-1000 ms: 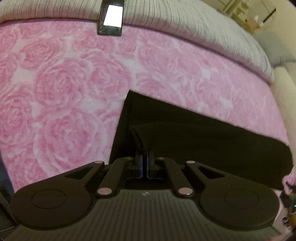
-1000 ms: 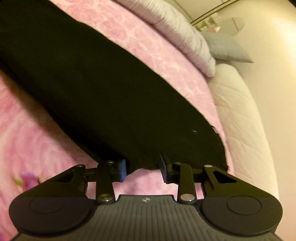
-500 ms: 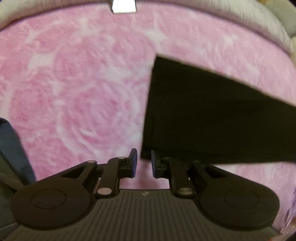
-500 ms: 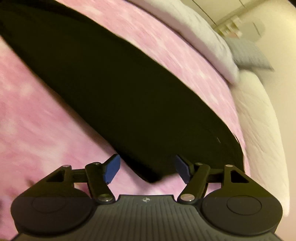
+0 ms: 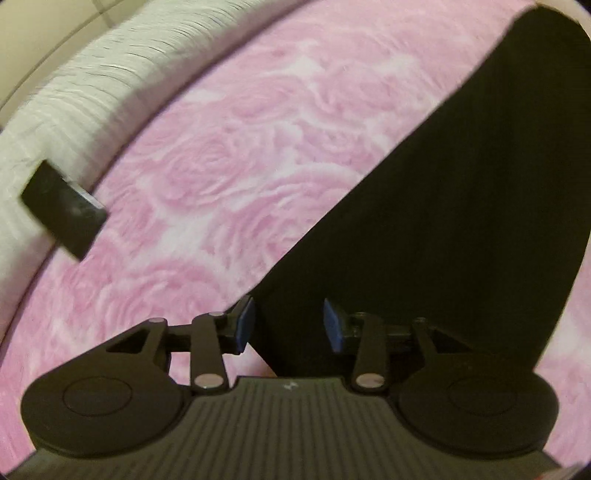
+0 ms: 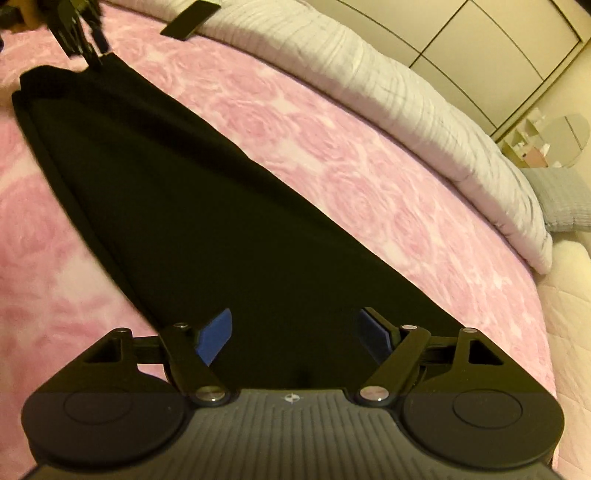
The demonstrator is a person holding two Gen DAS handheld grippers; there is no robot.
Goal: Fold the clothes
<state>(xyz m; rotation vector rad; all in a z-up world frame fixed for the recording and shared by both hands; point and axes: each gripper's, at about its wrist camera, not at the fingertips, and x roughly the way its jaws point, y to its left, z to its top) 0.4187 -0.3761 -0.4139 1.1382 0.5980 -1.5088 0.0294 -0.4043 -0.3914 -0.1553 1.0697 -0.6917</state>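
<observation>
A long black garment [image 5: 461, 206] lies flat on the pink rose-patterned bedspread [image 5: 229, 158], folded into a narrow strip. My left gripper [image 5: 288, 325] is open at one end of it, with the cloth's corner lying between the blue pads [image 5: 244, 323] and not gripped. In the right wrist view the same black garment [image 6: 207, 206] runs away to the upper left. My right gripper [image 6: 295, 332] is open wide over its near end, holding nothing. The left gripper [image 6: 86, 40] shows small at the garment's far end.
A black phone [image 5: 62, 210] lies at the border between the bedspread and a white ribbed duvet [image 5: 74, 85]. The phone [image 6: 190, 18] also shows at the top, with the duvet [image 6: 406, 99], a grey pillow [image 6: 565, 199], cream mattress edge [image 6: 569, 314] and wardrobe doors [image 6: 480, 48].
My left gripper let go of the black cloth, opened wider and swung round to face along the garment. My right gripper opened wider and rose over its end.
</observation>
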